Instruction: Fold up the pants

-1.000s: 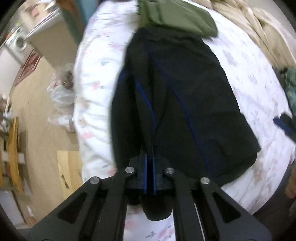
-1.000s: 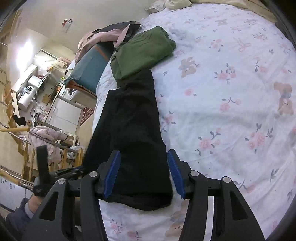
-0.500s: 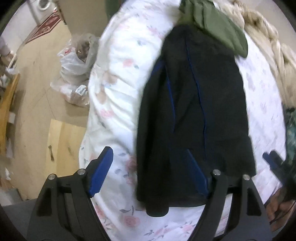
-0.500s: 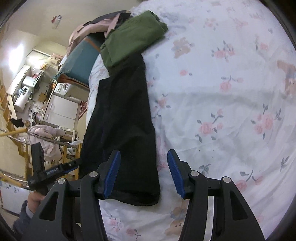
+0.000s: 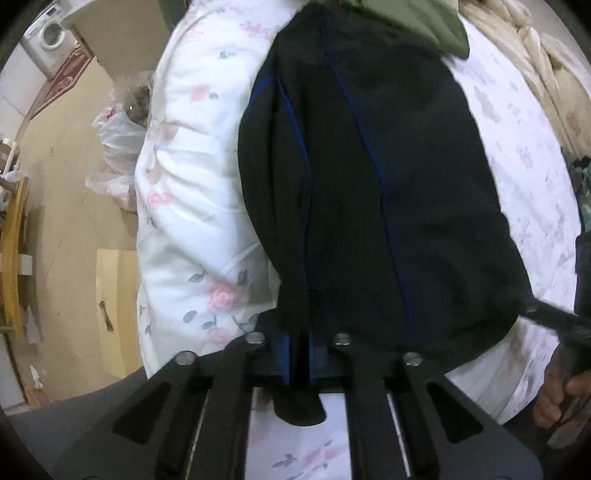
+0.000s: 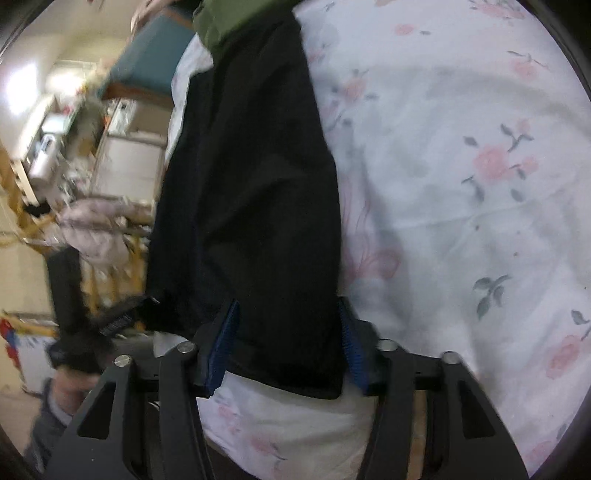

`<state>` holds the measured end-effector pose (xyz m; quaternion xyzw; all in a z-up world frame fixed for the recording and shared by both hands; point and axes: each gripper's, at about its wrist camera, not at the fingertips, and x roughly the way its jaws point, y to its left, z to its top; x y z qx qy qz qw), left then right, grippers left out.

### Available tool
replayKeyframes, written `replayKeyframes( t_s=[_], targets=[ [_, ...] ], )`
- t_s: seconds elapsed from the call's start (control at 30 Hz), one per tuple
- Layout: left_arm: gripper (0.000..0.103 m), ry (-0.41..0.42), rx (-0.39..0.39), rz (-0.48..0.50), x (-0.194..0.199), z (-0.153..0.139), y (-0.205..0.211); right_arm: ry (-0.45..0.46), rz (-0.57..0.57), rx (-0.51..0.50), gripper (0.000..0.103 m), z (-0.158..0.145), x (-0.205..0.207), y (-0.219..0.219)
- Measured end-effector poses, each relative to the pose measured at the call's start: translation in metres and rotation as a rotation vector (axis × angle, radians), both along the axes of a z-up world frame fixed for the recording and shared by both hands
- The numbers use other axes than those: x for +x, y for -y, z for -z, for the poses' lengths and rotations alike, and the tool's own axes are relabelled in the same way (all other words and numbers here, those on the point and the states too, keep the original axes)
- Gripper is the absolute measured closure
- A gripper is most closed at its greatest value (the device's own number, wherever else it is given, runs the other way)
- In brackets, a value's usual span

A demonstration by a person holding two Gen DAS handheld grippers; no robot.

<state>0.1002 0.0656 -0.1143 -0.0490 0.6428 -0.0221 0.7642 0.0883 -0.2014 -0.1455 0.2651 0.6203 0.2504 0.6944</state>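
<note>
1. Plainly, the black pants [image 5: 369,192] lie lengthwise on the flowered bed [image 5: 184,206], running along its left edge, with their near end at the bed's near edge and their far end touching, and perhaps tucked under, a folded green garment [image 5: 417,18].
2. The left tongs [image 5: 300,354] are closed tight on the near left corner of the pants; a lobe of black cloth pokes out behind the blue pads.
3. The right tongs [image 6: 286,343] stand apart, their blue pads [image 6: 223,343] straddling the near right corner of the pants. In that view, cloth fills the gap, but the pads do not look pressed in on it, so I judge this corner not yet gripped.
4. The step in hand looks like taking hold of the near end at both corners, ready for a crosswise fold; one corner is secured, the other is only lined up.
5. Judging from this, the next move calls for the right tongs to close on their corner, catching all the layers, and then for both to lift together and carry the near end toward the far end.
6. The lift should keep level, lest the layers slide apart, and the pants lie close to the bed's left edge, where cloth could slip off.
</note>
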Motion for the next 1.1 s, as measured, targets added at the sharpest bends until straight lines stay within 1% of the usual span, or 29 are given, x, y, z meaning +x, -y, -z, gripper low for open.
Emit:
replayKeyframes(
  t_s=[0.03, 0.1, 0.13, 0.2, 0.33, 0.37, 0.4, 0.43, 0.47, 0.5, 0.53, 0.57, 0.6, 0.63, 0.67, 0.7, 0.73, 0.77, 0.83, 0.9, 0.93, 1.0, 1.07, 1.1],
  targets=[
    [0.1, 0.007, -0.011, -0.01, -0.001, -0.003, -0.001, 0.035, -0.003, -0.002, 0.098, -0.009, -0.001, 0.002],
    [0.1, 0.007, -0.071, -0.027, -0.003, -0.012, 0.0, 0.104, 0.02, 0.031, 0.098, -0.034, -0.004, 0.012],
    [0.1, 0.011, -0.1, -0.032, -0.006, -0.018, 0.001, 0.112, 0.028, 0.05, 0.098, -0.044, -0.006, 0.019],
    [0.1, 0.012, -0.149, -0.03, -0.012, -0.028, 0.003, 0.119, 0.039, 0.051, 0.098, -0.061, -0.015, 0.033],
    [0.1, -0.014, -0.247, -0.005, -0.039, -0.04, 0.016, 0.069, 0.033, -0.011, 0.098, -0.083, -0.053, 0.058],
    [0.1, -0.022, -0.264, -0.005, -0.047, -0.041, 0.017, 0.055, 0.031, -0.035, 0.098, -0.084, -0.064, 0.065],
    [0.1, -0.052, -0.297, -0.011, -0.056, -0.038, 0.018, 0.035, 0.034, -0.04, 0.098, -0.083, -0.07, 0.071],
    [0.099, -0.078, -0.306, -0.015, -0.061, -0.033, 0.02, -0.001, 0.04, -0.042, 0.097, -0.077, -0.076, 0.077],
    [0.099, -0.114, -0.293, -0.006, -0.068, -0.025, 0.025, -0.062, 0.048, -0.061, 0.091, -0.067, -0.08, 0.082],
    [0.097, -0.127, -0.253, 0.013, -0.072, -0.019, 0.028, -0.1, 0.047, -0.087, 0.089, -0.06, -0.079, 0.084],
    [0.096, -0.132, -0.206, 0.02, -0.075, -0.018, 0.032, -0.112, 0.046, -0.111, 0.085, -0.056, -0.08, 0.082],
    [0.095, -0.14, -0.164, 0.014, -0.077, -0.016, 0.032, -0.111, 0.054, -0.132, 0.076, -0.057, -0.079, 0.084],
    [0.083, -0.16, -0.131, 0.003, -0.075, -0.015, 0.029, -0.093, 0.061, -0.147, 0.063, -0.061, -0.076, 0.086],
    [0.075, -0.175, -0.113, -0.014, -0.073, -0.017, 0.024, -0.053, 0.073, -0.161, 0.054, -0.069, -0.071, 0.089],
    [0.062, -0.158, -0.122, -0.032, -0.07, -0.023, 0.019, -0.02, 0.085, -0.164, 0.042, -0.075, -0.068, 0.092],
    [0.051, -0.119, -0.144, -0.053, -0.065, -0.031, 0.013, 0.023, 0.096, -0.146, 0.04, -0.083, -0.061, 0.097],
    [0.048, -0.079, -0.17, -0.07, -0.056, -0.041, 0.006, 0.05, 0.096, -0.12, 0.04, -0.087, -0.052, 0.1],
    [0.046, -0.051, -0.173, -0.082, -0.045, -0.05, 0.002, 0.067, 0.096, -0.108, 0.041, -0.091, -0.043, 0.099],
    [0.046, -0.009, -0.152, -0.095, -0.018, -0.062, -0.002, 0.109, 0.1, -0.097, 0.04, -0.098, -0.017, 0.097],
    [0.044, 0.03, -0.141, -0.074, 0.015, -0.065, -0.004, 0.141, 0.097, -0.087, 0.04, -0.099, 0.01, 0.095],
    [0.043, 0.049, -0.118, -0.042, 0.039, -0.064, -0.002, 0.143, 0.087, -0.083, 0.04, -0.098, 0.028, 0.091],
    [0.042, 0.054, -0.082, 0.003, 0.085, -0.051, 0.004, 0.149, 0.077, -0.073, 0.04, -0.095, 0.062, 0.081],
    [0.042, 0.062, -0.087, 0.04, 0.12, -0.039, 0.012, 0.148, 0.049, -0.061, 0.041, -0.087, 0.096, 0.075],
    [0.042, 0.054, -0.094, 0.061, 0.138, -0.028, 0.006, 0.139, 0.034, -0.058, 0.041, -0.083, 0.109, 0.073]
  ],
)
